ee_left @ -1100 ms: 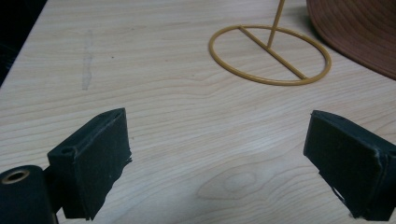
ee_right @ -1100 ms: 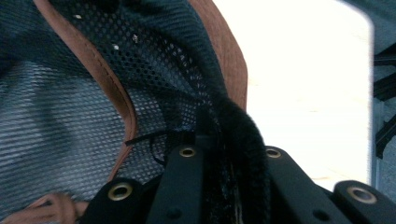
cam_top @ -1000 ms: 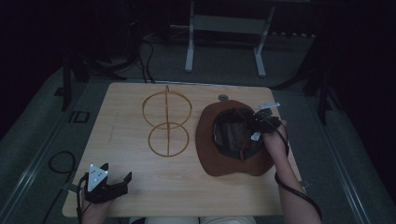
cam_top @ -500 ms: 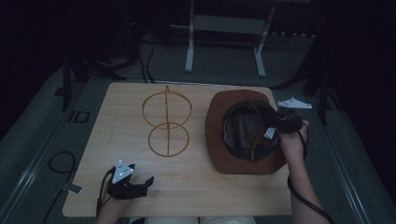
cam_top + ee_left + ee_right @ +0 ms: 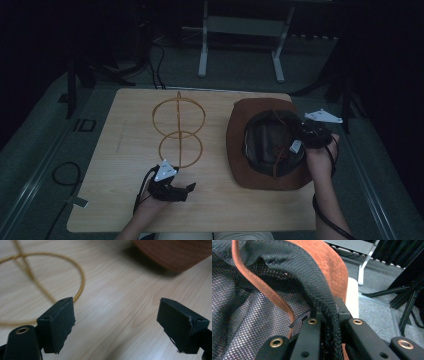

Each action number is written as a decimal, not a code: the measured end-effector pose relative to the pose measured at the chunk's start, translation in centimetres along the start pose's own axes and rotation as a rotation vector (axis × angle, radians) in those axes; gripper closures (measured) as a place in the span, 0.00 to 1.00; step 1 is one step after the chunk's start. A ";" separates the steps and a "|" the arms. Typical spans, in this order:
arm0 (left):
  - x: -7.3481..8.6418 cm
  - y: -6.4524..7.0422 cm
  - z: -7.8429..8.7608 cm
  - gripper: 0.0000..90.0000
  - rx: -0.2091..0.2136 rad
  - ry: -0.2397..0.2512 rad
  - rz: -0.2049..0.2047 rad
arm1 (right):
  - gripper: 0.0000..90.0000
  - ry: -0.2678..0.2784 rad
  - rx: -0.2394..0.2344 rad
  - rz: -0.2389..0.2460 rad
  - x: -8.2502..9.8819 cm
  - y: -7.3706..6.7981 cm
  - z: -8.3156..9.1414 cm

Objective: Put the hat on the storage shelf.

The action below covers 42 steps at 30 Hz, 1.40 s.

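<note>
A brown brimmed hat (image 5: 246, 150) lies upside down at the right of the wooden table (image 5: 125, 145), its black mesh lining (image 5: 244, 315) facing up. My right gripper (image 5: 300, 136) is at the hat's right side, shut on the black inner band (image 5: 324, 302) of the hat. A thin brown strap (image 5: 272, 297) curves across the lining. A yellow wire stand (image 5: 178, 132) of crossed hoops sits at the table's middle. My left gripper (image 5: 186, 191) rests low near the front edge, just below the stand. It is open, with bare wood between its pads (image 5: 58, 322).
The hat's brim (image 5: 175, 252) shows at the top of the left gripper view. A metal frame (image 5: 240, 35) stands on the dark floor behind the table. A cable loop (image 5: 62, 175) lies on the floor at the left. The table's right edge is close to the hat.
The hat has moved right and up the table, held by my right gripper. My left gripper has moved right along the front edge toward the wire stand.
</note>
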State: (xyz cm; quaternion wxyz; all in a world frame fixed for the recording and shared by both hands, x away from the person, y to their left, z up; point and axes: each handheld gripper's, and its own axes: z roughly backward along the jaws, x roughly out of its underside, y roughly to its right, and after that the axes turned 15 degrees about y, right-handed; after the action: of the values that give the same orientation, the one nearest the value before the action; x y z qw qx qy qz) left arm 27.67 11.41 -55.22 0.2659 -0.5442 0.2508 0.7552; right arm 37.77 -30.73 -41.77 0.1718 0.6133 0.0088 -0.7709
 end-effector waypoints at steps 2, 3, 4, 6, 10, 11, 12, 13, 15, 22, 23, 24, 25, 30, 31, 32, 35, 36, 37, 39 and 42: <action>-1.2 0.7 -1.0 0.17 0.027 0.003 -0.030 | 0.95 -0.003 -0.003 -0.003 0.1 0.0 0.1; -1.9 1.1 -1.4 0.17 0.043 0.007 -0.035 | 0.95 -0.003 -0.004 -0.003 0.2 -0.1 0.1; -2.5 1.4 -1.9 0.17 0.055 0.012 -0.043 | 0.95 -0.002 -0.005 0.001 0.2 -0.1 0.1; -3.8 2.0 -2.8 0.17 0.071 0.018 -0.071 | 0.95 -0.001 0.002 0.006 0.2 -0.2 0.2; -6.1 3.0 -4.3 0.17 0.108 0.041 -0.098 | 0.95 0.003 -0.001 0.004 0.2 -0.2 0.3; -6.7 3.3 -4.6 0.17 0.113 0.042 -0.106 | 0.95 0.005 -0.002 0.002 0.2 -0.2 0.4; -7.1 3.5 -5.0 0.17 0.125 0.044 -0.109 | 0.95 0.005 -0.002 0.004 0.2 -0.3 0.4; -7.6 3.7 -5.3 0.17 0.132 0.046 -0.114 | 0.95 0.006 -0.002 0.006 0.1 -0.3 0.4; -8.5 4.0 -6.1 0.17 0.144 0.044 -0.121 | 0.95 0.010 -0.001 0.009 0.0 -0.4 0.6; -11.6 4.6 -8.0 0.17 0.154 0.067 -0.120 | 0.95 0.019 -0.013 0.009 -0.2 -0.9 0.9; -12.0 4.6 -8.2 0.17 0.152 0.066 -0.128 | 0.95 0.018 -0.014 0.012 -0.2 -1.0 0.9; -12.0 4.6 -8.2 0.17 0.152 0.066 -0.128 | 0.95 0.018 -0.014 0.012 -0.2 -1.0 0.9; -12.6 4.7 -8.7 0.17 0.147 0.071 -0.137 | 0.95 0.024 -0.019 0.017 -0.2 -1.3 0.9; -14.0 4.5 -10.4 0.17 0.091 0.073 -0.137 | 0.95 0.045 -0.030 0.013 -0.6 -1.7 1.5; -14.1 4.5 -10.6 0.17 0.087 0.071 -0.130 | 0.95 0.052 -0.031 0.016 -0.7 -1.8 1.7; -14.2 4.5 -10.9 0.17 0.076 0.070 -0.128 | 0.95 0.059 -0.035 0.016 -0.9 -1.8 1.9; -14.4 4.5 -11.5 0.17 0.054 0.071 -0.114 | 0.95 0.081 -0.041 0.018 -1.2 -2.0 2.5; -14.5 4.5 -11.6 0.17 0.052 0.078 -0.107 | 0.95 0.102 -0.052 0.016 -1.6 -2.3 3.1; -14.6 4.6 -11.7 0.17 0.036 0.076 -0.117 | 0.95 0.114 -0.056 0.018 -1.7 -2.4 3.4; -14.7 4.7 -12.0 0.17 0.011 0.077 -0.114 | 0.95 0.133 -0.065 0.027 -1.9 -2.9 4.1; -14.8 4.7 -12.3 0.22 -0.046 0.094 -0.092 | 0.95 0.150 -0.087 0.033 -2.0 -3.4 4.9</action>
State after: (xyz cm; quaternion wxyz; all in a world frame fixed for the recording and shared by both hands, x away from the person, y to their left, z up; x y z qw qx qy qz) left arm 36.88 -2.15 -44.16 0.2758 -0.5960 0.2200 0.7214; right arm 32.56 -28.10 -39.32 0.2098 0.6614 0.0449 -0.7187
